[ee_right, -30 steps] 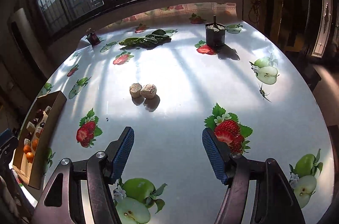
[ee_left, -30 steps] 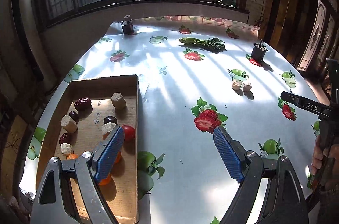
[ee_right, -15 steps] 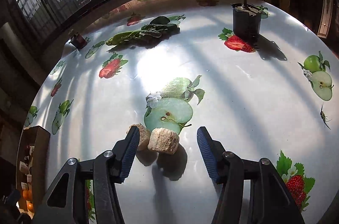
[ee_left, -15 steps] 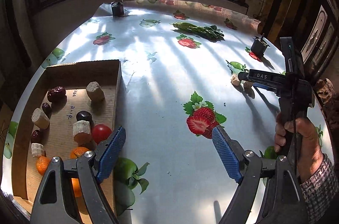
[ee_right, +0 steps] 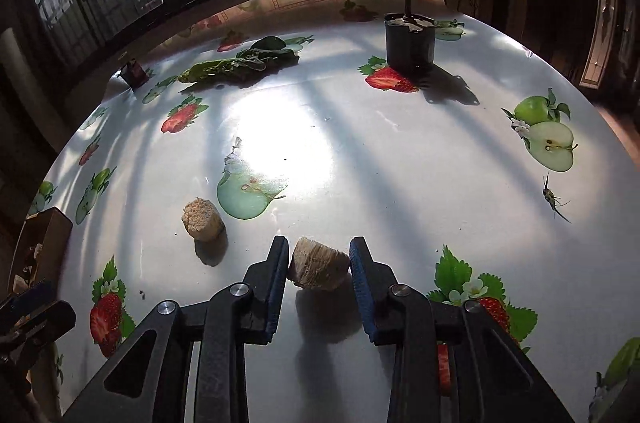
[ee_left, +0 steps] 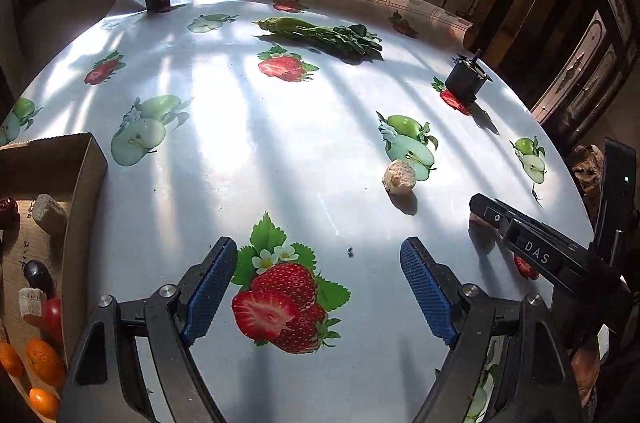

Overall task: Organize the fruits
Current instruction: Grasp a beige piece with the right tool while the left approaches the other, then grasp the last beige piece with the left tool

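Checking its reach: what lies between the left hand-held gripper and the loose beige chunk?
Only bare printed tablecloth, seen in the left wrist view, separates the left hand-held gripper from the beige chunk.

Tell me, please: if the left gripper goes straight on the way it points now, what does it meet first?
Probably only the tablecloth: the left gripper has open, empty jaws aimed at bare cloth.

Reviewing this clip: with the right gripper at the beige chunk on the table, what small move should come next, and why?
Probably lift it slightly. The right gripper has just been closing, and its pads now press both sides of the beige chunk, which sits on the tablecloth. The cardboard box holding the other pieces lies away to the left.
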`<state>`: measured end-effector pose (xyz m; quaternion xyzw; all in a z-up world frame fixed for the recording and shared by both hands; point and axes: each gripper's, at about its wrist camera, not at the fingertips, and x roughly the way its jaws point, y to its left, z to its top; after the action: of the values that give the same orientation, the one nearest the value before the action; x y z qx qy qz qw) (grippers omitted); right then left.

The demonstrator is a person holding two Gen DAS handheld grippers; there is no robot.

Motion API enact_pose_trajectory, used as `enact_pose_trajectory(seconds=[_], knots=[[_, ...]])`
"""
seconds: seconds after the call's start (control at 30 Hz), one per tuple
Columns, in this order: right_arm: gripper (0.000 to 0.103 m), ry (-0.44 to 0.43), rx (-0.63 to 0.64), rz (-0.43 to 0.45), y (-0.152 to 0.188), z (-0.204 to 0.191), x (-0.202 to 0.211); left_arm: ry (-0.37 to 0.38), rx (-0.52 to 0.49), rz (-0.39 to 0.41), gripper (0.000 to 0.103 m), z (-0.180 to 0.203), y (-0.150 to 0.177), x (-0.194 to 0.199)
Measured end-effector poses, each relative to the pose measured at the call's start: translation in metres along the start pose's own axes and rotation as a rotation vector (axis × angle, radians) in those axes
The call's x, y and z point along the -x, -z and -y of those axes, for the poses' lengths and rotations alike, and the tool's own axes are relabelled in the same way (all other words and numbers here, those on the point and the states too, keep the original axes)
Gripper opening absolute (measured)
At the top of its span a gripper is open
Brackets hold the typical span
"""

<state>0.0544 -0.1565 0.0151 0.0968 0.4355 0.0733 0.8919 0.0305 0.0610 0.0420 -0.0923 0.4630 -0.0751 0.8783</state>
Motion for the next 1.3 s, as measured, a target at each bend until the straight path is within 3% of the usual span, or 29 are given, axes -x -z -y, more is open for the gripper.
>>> enact_pose_trajectory(seconds=[0.07,0.1,0.17,0.33,0.5,0.7,0.83,0.87,1.0,1.2,1.3], knots=[[0.034,-0.033,-0.036,-0.007,-0.001,0.009,0.001,0.039,0.018,-0.002,0.078,0.010,-0.013,-0.017],[0.034,-0.043,-0.041,-0.010,-0.001,0.012,0.001,0.054,0.034,-0.013,0.064,0.013,-0.019,-0.026],[0.034,-0.050,-0.040,-0.012,-0.002,0.014,0.000,0.112,0.071,-0.046,0.053,0.018,-0.028,-0.043],[0.034,-0.095,-0.055,-0.041,-0.003,0.018,-0.004,0.170,0.113,-0.061,0.053,0.021,-0.039,-0.069],[0.034,-0.078,-0.031,-0.058,-0.003,0.015,-0.006,0.184,0.068,-0.035,0.053,0.027,-0.042,-0.074],[0.034,-0.066,-0.018,-0.052,-0.002,0.014,-0.005,0.162,-0.011,-0.021,0.053,0.034,-0.043,-0.075],[0.034,-0.014,0.044,-0.037,0.000,0.003,-0.006,0.124,-0.089,-0.019,0.053,0.043,-0.041,-0.076],[0.034,0.002,0.067,-0.037,0.001,0.000,-0.006,0.093,-0.113,-0.016,0.051,0.046,-0.040,-0.076],[0.029,0.043,0.073,-0.041,0.005,-0.003,-0.002,0.002,-0.206,-0.010,0.028,0.059,-0.034,-0.078],[0.029,0.042,0.051,-0.035,0.004,0.001,-0.002,-0.017,-0.254,0.015,0.026,0.066,-0.029,-0.079],[0.029,0.042,0.040,-0.021,0.003,0.002,0.001,0.021,-0.213,0.010,0.026,0.061,-0.031,-0.076]])
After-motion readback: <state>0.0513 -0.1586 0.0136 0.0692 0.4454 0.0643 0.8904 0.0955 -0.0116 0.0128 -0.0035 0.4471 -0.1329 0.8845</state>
